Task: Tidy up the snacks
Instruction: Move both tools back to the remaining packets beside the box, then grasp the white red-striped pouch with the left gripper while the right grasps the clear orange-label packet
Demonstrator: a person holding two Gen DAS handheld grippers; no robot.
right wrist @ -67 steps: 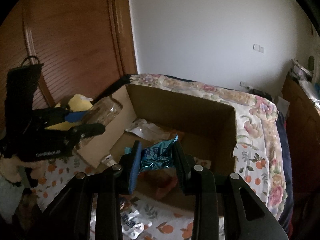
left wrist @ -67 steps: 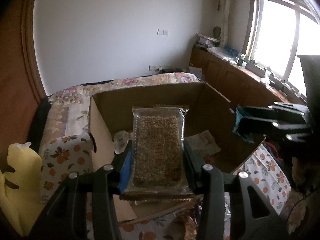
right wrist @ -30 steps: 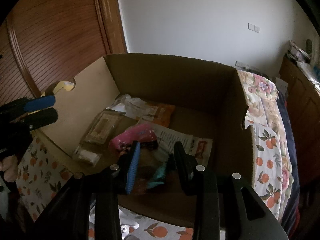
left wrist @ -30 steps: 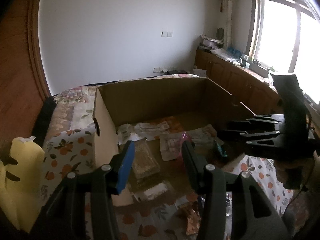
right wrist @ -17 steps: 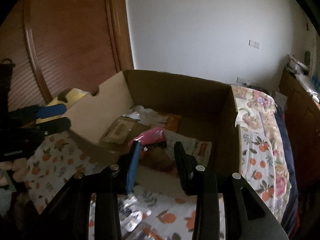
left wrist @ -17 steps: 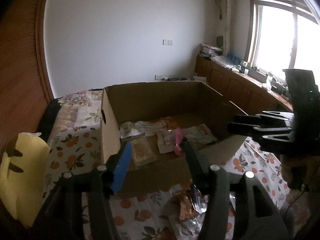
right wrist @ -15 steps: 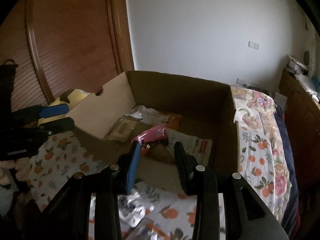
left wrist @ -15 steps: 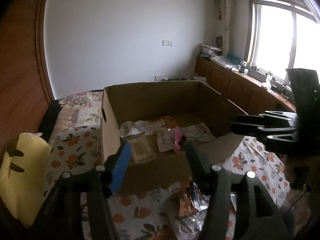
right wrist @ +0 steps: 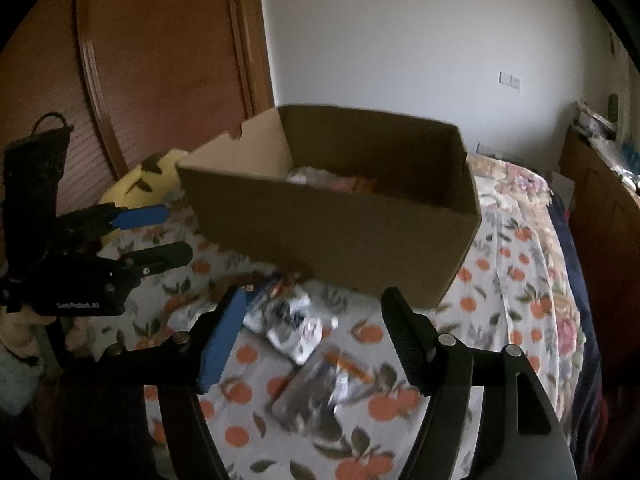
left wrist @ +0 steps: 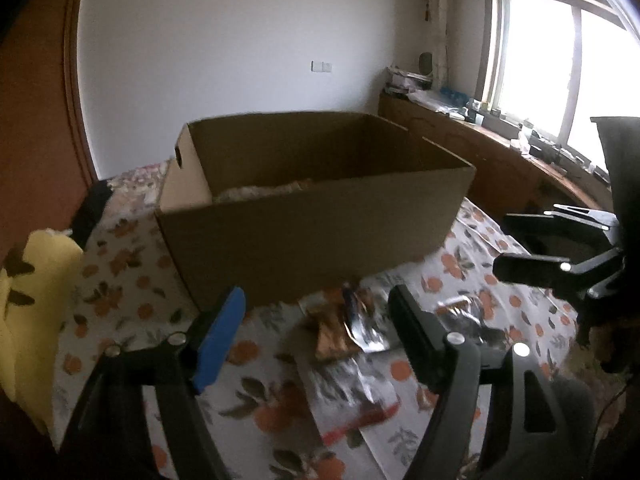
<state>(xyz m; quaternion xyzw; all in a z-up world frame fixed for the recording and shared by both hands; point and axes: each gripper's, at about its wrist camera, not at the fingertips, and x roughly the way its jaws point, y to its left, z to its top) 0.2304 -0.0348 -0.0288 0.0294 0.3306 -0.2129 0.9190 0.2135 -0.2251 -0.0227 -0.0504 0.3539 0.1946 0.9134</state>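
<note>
A brown cardboard box (left wrist: pixel 320 220) stands on the orange-print bedsheet; it also shows in the right wrist view (right wrist: pixel 340 228). Snack packs lie inside it, mostly hidden behind the near wall. My left gripper (left wrist: pixel 316 320) is open and empty, low over a brown-and-silver snack packet (left wrist: pixel 340 328) in front of the box. My right gripper (right wrist: pixel 312 320) is open and empty above a silver-blue snack packet (right wrist: pixel 292 320) and a clear-wrapped packet (right wrist: pixel 320 388) on the sheet. Each gripper shows in the other's view: the right one (left wrist: pixel 552 240), the left one (right wrist: pixel 152 232).
A yellow plush toy (left wrist: pixel 28 300) lies left of the box. A wooden wardrobe (right wrist: pixel 160 60) stands behind on the left. A wooden counter (left wrist: pixel 500 160) runs under the window on the right. More flat packets (left wrist: pixel 360 412) lie on the sheet near me.
Both grippers let go of their packs into the box, the clear grain pack and the blue one. They then pulled back and down in front of the box, over loose packets.
</note>
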